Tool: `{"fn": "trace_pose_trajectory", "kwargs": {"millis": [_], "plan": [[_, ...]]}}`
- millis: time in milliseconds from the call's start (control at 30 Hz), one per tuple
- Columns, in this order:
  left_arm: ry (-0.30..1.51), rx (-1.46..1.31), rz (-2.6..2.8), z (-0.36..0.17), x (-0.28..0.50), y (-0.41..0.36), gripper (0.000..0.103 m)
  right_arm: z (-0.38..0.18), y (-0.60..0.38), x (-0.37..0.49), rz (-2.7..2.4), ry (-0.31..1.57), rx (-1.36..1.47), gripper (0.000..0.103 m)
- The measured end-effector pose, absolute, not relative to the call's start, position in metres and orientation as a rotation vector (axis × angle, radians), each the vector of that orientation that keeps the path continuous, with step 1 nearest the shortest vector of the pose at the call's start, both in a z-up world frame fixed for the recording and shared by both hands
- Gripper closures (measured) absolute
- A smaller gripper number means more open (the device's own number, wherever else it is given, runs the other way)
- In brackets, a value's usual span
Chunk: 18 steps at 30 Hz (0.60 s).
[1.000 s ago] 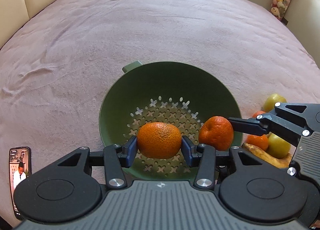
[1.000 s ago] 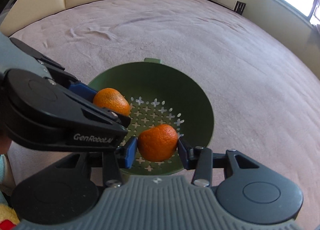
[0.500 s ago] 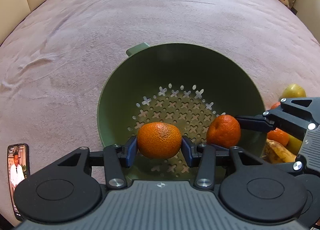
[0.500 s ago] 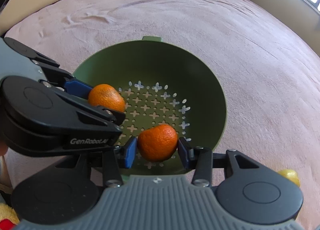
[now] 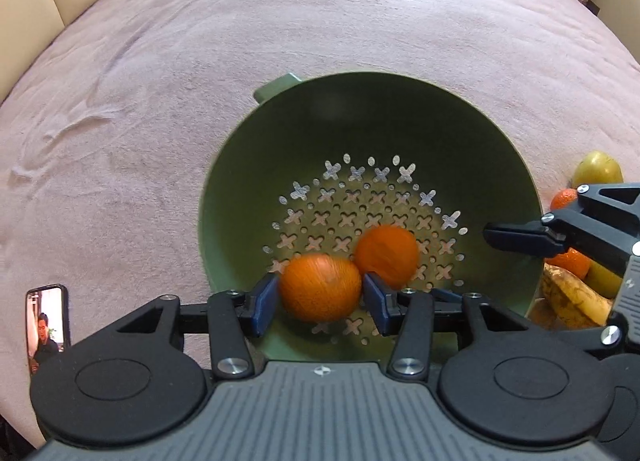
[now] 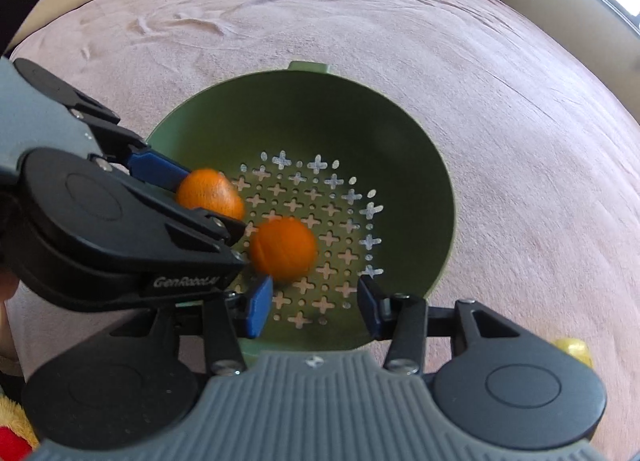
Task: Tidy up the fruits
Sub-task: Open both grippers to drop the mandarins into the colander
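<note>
Pink bedspread [image 5: 200, 81] — colander [image 5: 248, 189], two tangerines [image 6: 283, 247]

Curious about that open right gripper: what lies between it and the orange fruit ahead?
Only bare perforated colander floor, seen in the right wrist view, separates the right gripper from the mandarin.

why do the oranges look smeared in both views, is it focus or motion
Likely motion. Left wrist view: both oranges are streaked while the colander holes and gripper bodies are crisp. Right wrist view: the freed orange is soft-edged beyond the open right gripper, with bright window glare top right.
</note>
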<state>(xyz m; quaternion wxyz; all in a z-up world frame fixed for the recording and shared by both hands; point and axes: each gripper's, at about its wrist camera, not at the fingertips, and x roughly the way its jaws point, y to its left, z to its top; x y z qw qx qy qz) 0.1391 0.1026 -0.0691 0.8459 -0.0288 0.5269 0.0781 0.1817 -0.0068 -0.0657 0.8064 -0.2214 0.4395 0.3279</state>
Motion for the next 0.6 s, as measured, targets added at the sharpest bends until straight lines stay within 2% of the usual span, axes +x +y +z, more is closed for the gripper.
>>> {"fn": "trace_pose_trajectory", "kwargs": {"millis": [100, 167, 400, 467, 600], "plan": [[1.094, -0.067, 0.169, -0.064, 0.137, 0.103, 0.042, -0.060, -0.009, 0.179, 0.692, 0.926, -0.476, 0.054], [1.080, -0.076, 0.174, -0.059, 0.136, 0.103, 0.037, -0.054, -0.011, 0.176, 0.686, 0.906, -0.476, 0.046], [0.994, -0.121, 0.162, -0.032, 0.126, 0.102, 0.036, -0.028, -0.027, 0.166, 0.605, 0.823, -0.423, 0.036], [0.962, -0.119, 0.163, -0.023, 0.121, 0.099, 0.035, -0.019, -0.034, 0.162, 0.563, 0.798, -0.398, 0.030], [0.888, -0.112, 0.159, -0.003, 0.109, 0.094, 0.031, -0.004, -0.051, 0.153, 0.495, 0.751, -0.355, 0.029]]}}
